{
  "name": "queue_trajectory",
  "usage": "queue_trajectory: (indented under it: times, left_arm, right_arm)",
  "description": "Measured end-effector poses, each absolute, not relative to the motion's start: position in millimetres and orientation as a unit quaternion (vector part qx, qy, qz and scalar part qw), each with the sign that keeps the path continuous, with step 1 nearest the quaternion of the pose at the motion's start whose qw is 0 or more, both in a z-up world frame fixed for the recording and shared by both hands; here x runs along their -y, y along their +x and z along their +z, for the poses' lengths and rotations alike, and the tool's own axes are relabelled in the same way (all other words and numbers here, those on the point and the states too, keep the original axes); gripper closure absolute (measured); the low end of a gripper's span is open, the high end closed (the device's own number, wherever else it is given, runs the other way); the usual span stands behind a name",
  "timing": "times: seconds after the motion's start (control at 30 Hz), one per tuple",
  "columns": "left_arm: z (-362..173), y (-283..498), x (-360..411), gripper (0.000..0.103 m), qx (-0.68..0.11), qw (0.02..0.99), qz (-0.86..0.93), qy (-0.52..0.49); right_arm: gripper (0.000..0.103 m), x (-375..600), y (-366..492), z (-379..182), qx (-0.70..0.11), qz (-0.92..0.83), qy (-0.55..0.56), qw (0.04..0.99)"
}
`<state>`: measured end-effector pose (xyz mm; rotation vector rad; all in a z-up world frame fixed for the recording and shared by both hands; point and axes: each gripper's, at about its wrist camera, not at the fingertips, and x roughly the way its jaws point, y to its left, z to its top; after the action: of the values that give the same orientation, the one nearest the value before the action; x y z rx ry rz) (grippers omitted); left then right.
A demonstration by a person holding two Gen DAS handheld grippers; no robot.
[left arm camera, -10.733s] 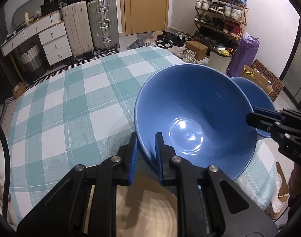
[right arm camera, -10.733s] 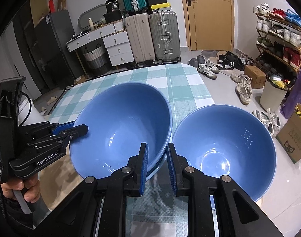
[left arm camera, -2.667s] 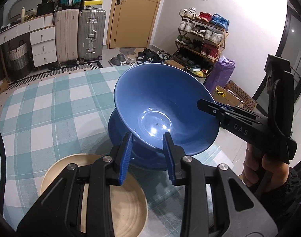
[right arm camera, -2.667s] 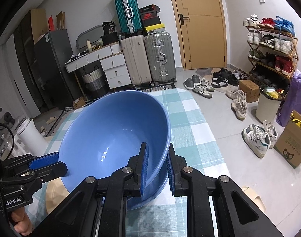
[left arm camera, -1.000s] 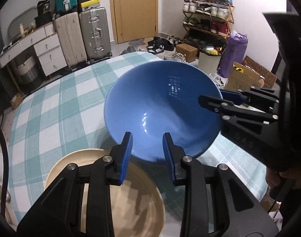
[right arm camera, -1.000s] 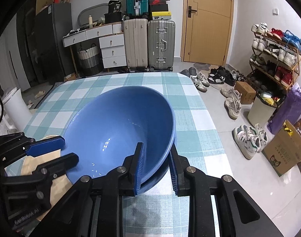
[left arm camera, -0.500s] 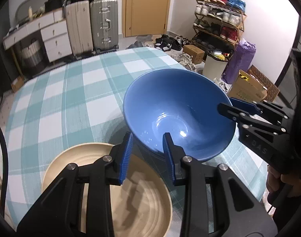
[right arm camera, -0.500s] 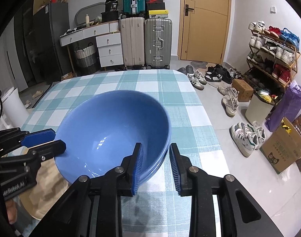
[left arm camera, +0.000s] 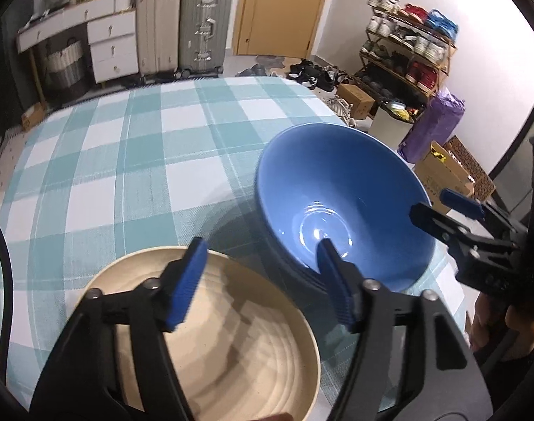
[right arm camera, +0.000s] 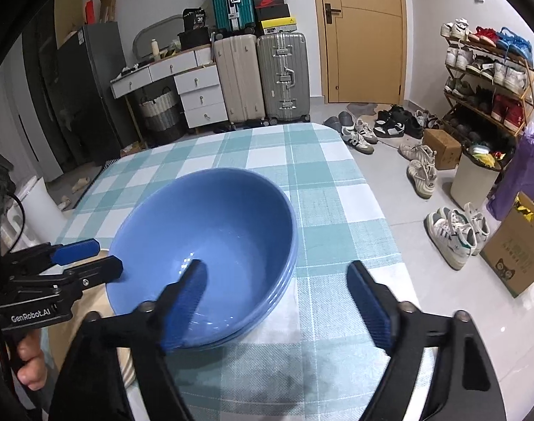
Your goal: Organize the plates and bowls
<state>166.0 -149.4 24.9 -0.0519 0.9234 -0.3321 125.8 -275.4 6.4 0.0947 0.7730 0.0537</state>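
Stacked blue bowls (right arm camera: 210, 231) on checked tablecloth (left arm camera: 126, 161), both grippers' fingers opening, bowl rim between each pair, unpressed

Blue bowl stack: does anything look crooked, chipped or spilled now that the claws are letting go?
Nothing stands out. The blue bowls sit nested with rims roughly parallel, upright on the checked tablecloth, no chips or spills visible. The beige plate lies flat beside them. Both the left claw and right claw are opening, pads off the rim.

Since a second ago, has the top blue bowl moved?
Yes. The top blue bowl, then tilted up, now sits level, nested in the stack on the checked tablecloth; the right tool is opening, clear of its rim.
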Motion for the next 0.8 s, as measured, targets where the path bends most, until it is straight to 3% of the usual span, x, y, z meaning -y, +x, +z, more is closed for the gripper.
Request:
queue_trajectory:
  times: [0.07,0.17,0.3,0.7,0.73,0.8]
  left_arm:
    - [21,171,145,0.023,-0.448,0.879,-0.155,-0.045]
    - [16,180,141,0.019,-0.456,0.873,-0.159,-0.062]
    - [8,192,139,0.001,-0.472,0.863,-0.16,-0.083]
    - [-14,218,140,0.002,-0.487,0.853,-0.151,-0.115]
    - [-14,219,141,0.003,-0.487,0.852,-0.153,-0.114]
    - [-14,220,143,0.017,-0.486,0.852,-0.158,-0.113]
  right_arm:
    - [0.011,276,128,4,-0.381,0.022,0.046,0.923]
    - [0.004,279,132,0,-0.385,0.024,0.053,0.921]
    - [0.002,285,138,-7,-0.392,0.039,0.087,0.915]
    - [0.002,293,147,-25,-0.398,0.055,0.128,0.907]
    - [0.003,293,148,-26,-0.397,0.057,0.131,0.907]
    - [0.012,293,148,-27,-0.395,0.061,0.137,0.906]
